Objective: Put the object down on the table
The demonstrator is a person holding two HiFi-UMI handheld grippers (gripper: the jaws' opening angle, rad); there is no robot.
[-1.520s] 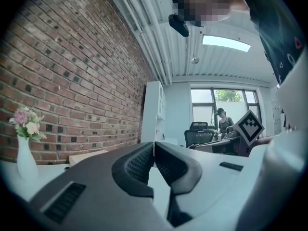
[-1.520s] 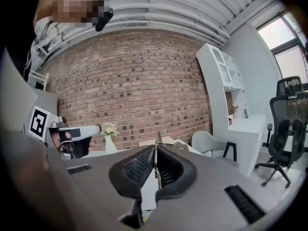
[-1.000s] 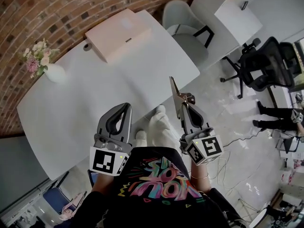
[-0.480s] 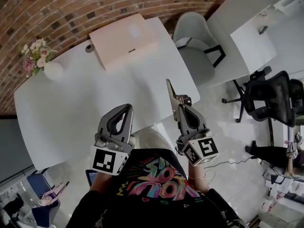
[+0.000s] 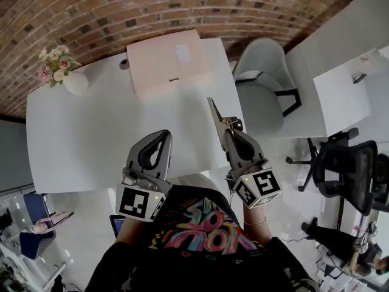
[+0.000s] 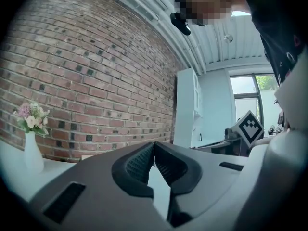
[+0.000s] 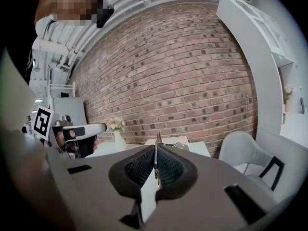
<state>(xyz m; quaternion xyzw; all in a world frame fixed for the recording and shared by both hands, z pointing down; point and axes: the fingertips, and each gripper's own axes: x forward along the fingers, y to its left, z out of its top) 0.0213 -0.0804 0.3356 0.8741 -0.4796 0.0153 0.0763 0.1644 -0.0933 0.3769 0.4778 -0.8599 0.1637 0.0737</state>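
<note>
- Head view: the only open container is a white vase [image 5: 76,83] at the far left corner of the white table [image 5: 91,132], with a small bunch of pink and cream flowers [image 5: 55,62] in it.
- A flat pale pink box [image 5: 170,62] lies shut at the far edge of the table, well apart from the vase; nothing shows what is inside.
- The right gripper [image 5: 228,134] is clamped on a thin, pointed metal object [image 5: 217,114]. The object sticks out forward past the pads over the table's near right edge, held up and not lying on the table.
- The left gripper [image 5: 161,135] has its jaws together with nothing between them, over the near edge of the table.
- Only the head view shows the grey shell chair [image 5: 261,78] beside the table together with the black office chair [image 5: 352,169] further right.
- Left gripper view: pads of the left gripper [image 6: 154,150] meet in one line. The vase [image 6: 32,153] stands against the brick wall.
- Right gripper view: the right gripper [image 7: 155,165] pinches the object [image 7: 157,141] edge-on, a narrow strip rising from the pads, with the box [image 7: 168,140] behind it.
- Most of the object's length is hidden inside the pads, so I cannot tell what kind of tool it is.
</note>
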